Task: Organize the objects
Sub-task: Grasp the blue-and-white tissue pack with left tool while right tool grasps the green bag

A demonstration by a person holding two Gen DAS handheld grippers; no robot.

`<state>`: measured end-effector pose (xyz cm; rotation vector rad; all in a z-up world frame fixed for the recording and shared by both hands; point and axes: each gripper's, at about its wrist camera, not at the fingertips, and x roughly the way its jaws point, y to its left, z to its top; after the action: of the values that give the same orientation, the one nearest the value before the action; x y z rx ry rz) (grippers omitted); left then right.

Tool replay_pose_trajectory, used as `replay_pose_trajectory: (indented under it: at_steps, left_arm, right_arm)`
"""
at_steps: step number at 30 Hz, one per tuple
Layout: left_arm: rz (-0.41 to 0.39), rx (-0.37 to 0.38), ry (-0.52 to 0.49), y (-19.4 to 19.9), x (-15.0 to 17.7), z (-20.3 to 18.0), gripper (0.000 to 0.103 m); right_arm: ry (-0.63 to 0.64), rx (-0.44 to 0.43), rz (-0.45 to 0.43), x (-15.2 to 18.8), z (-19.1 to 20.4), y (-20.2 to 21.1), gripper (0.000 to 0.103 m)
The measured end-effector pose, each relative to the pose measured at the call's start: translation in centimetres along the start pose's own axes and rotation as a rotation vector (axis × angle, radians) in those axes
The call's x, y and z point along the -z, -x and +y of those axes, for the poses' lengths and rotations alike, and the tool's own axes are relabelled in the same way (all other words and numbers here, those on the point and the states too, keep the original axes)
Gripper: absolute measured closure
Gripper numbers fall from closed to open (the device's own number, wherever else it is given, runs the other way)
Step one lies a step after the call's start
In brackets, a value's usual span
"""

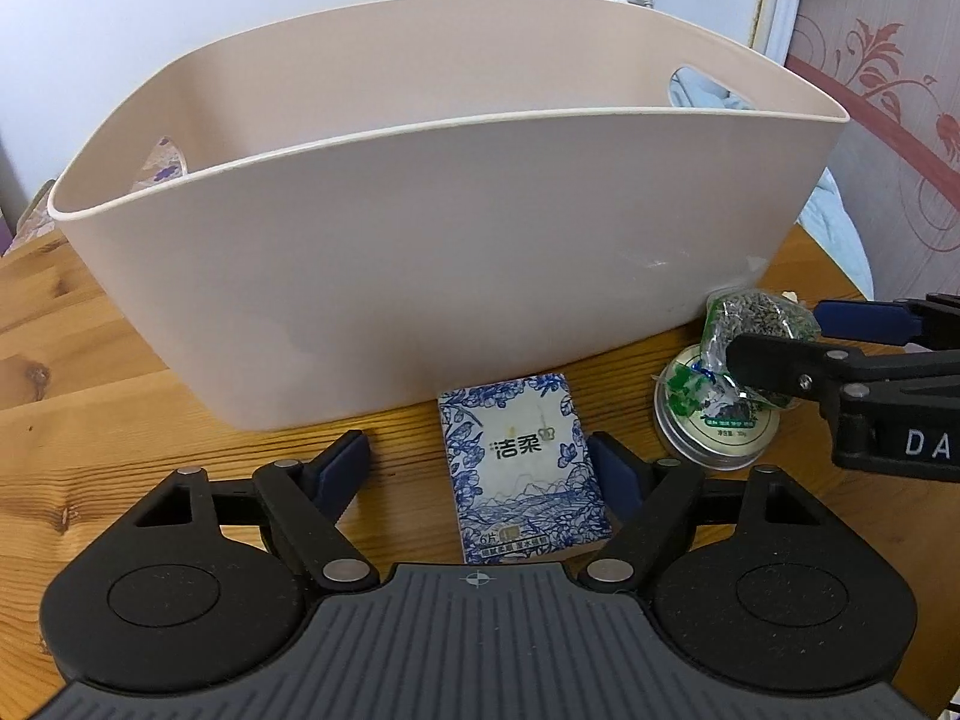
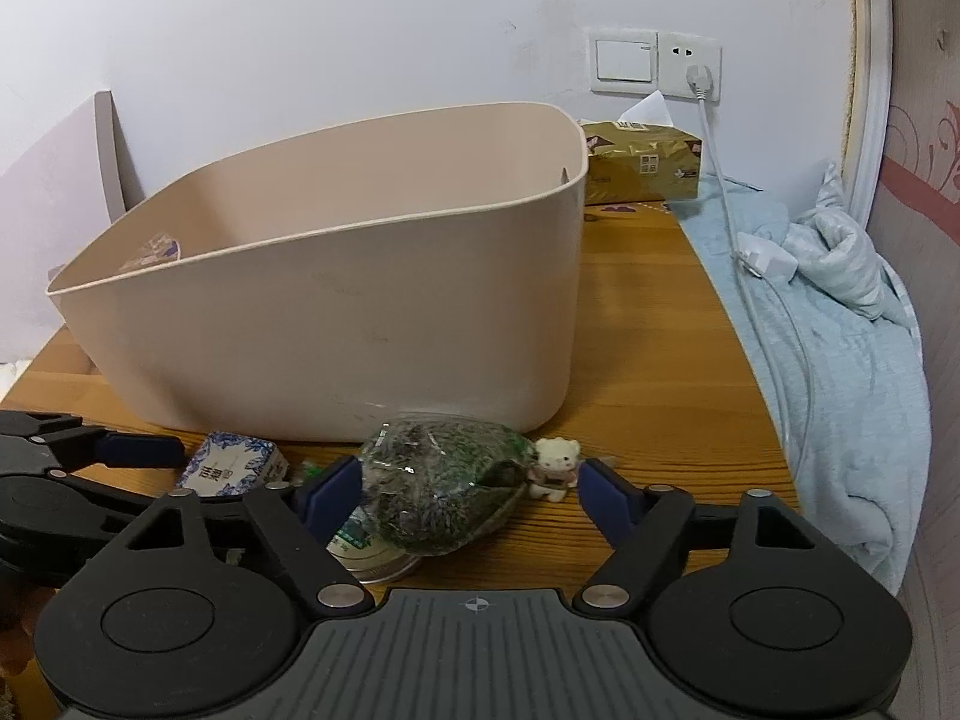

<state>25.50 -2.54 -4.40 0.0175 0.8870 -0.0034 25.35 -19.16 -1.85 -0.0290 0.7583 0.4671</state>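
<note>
one beige bin (image 1: 420, 276), one blue-patterned tissue pack (image 1: 525, 468), one clear bag of dried herbs (image 2: 438, 492), one round tin (image 1: 714, 426) and one tiny bear figure (image 2: 555, 465), all on the wooden counter (image 1: 90, 420). everything small sits just in front of the bin's near wall. the left tool (image 1: 480, 468) is spread wide around the tissue pack, pads not touching it. the right tool (image 2: 471, 495) is wide open too, straddling the herb bag, which lies partly over the tin. bear is just right of the bag. bare counter runs right of the bin to the edge. can't see the bin's floor.
</note>
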Motion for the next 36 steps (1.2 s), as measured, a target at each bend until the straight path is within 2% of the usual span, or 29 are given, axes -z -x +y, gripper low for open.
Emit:
replay_pose_trajectory:
  at_steps: [2,3,4,8,12,15,22,24,27,36]
  left_arm:
    - [-0.002,-0.001,0.000,0.1,0.0,0.1,0.029]
    - [-0.003,-0.001,0.001,0.2,0.0,0.2,0.033]
    - [-0.005,0.001,0.001,0.2,0.0,0.2,0.037]
    - [-0.010,0.002,0.000,0.5,0.0,0.4,0.047]
    - [-0.009,0.008,-0.007,0.7,0.0,0.5,0.053]
    - [-0.007,0.011,-0.009,0.9,0.1,0.6,0.054]
    - [-0.004,0.015,-0.006,1.1,0.1,0.9,0.054]
    - [-0.005,0.016,-0.008,1.0,-0.1,0.9,0.055]
    - [-0.002,0.017,-0.005,1.4,0.6,1.2,0.055]
    - [0.000,0.008,0.006,2.8,1.8,1.7,0.055]
  right_arm:
    - [-0.012,-0.014,-0.001,0.0,0.0,0.0,0.034]
    - [-0.016,-0.016,0.001,0.0,0.0,0.0,0.044]
    - [-0.018,-0.019,0.003,0.0,0.0,0.0,0.045]
    - [-0.030,-0.031,0.003,0.0,0.0,0.0,0.062]
    - [-0.042,-0.044,0.011,0.0,-0.1,-0.1,0.062]
    - [-0.100,-0.070,0.027,-0.1,-1.2,-0.4,0.051]
    - [-0.131,-0.091,0.028,-0.1,-1.6,-0.9,0.051]
    - [-0.140,-0.104,0.030,-0.1,-1.6,-0.8,0.062]
    - [-0.142,-0.096,0.029,-0.1,-1.5,-0.5,0.068]
    - [-0.134,-0.086,0.015,0.5,-1.2,0.9,0.072]
